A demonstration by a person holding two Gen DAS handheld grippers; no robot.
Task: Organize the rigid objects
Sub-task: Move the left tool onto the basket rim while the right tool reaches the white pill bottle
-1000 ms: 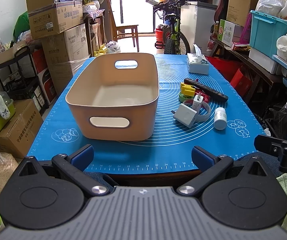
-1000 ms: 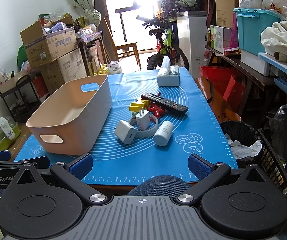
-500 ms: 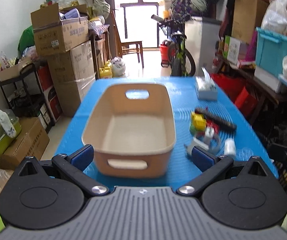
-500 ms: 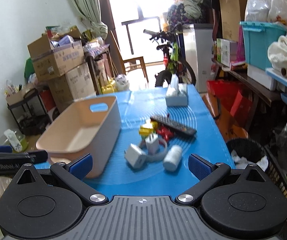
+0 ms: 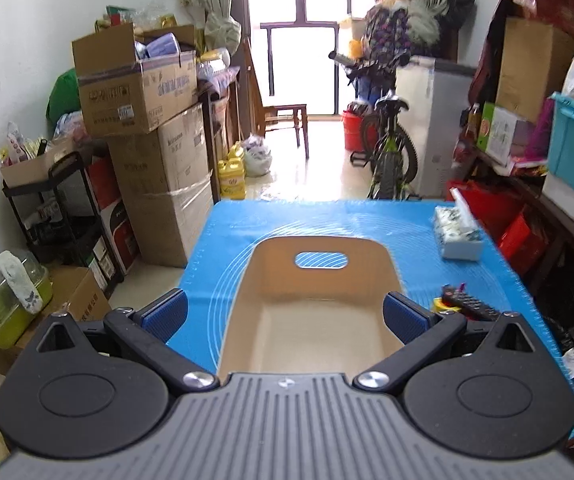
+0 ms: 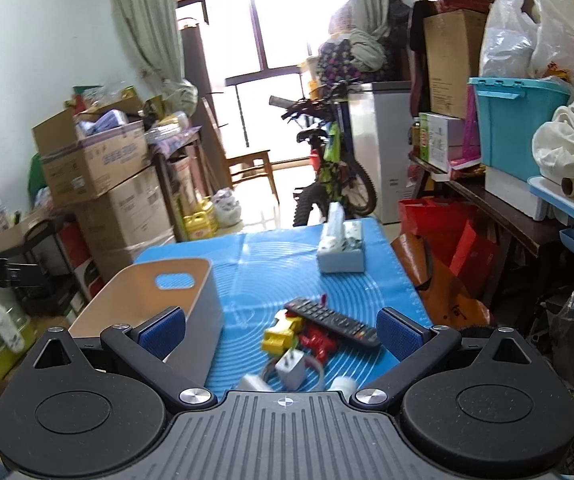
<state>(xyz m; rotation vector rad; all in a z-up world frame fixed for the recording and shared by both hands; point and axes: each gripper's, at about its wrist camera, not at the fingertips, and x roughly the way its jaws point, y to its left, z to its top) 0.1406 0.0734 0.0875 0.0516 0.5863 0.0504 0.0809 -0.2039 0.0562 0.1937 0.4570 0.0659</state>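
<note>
Here, bin (image 5: 319,280) empty; remote (image 6: 333,322) just beside.

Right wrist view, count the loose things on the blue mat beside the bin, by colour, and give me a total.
Black: 1, remote
Yellow: 1, toy
Red: 1, toy
White: 4, two chargers, bottle, tissue box
Total: 7

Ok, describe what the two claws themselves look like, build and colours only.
Both match. The left claw and right claw each have a grey ribbed body with a small crosshair mark, two round black side housings with triangular cut-outs, black link arms on silver screws, and textured blue pads. No cables or sleeves show. A black bar with white lettering sits at the right view's edge.
</note>
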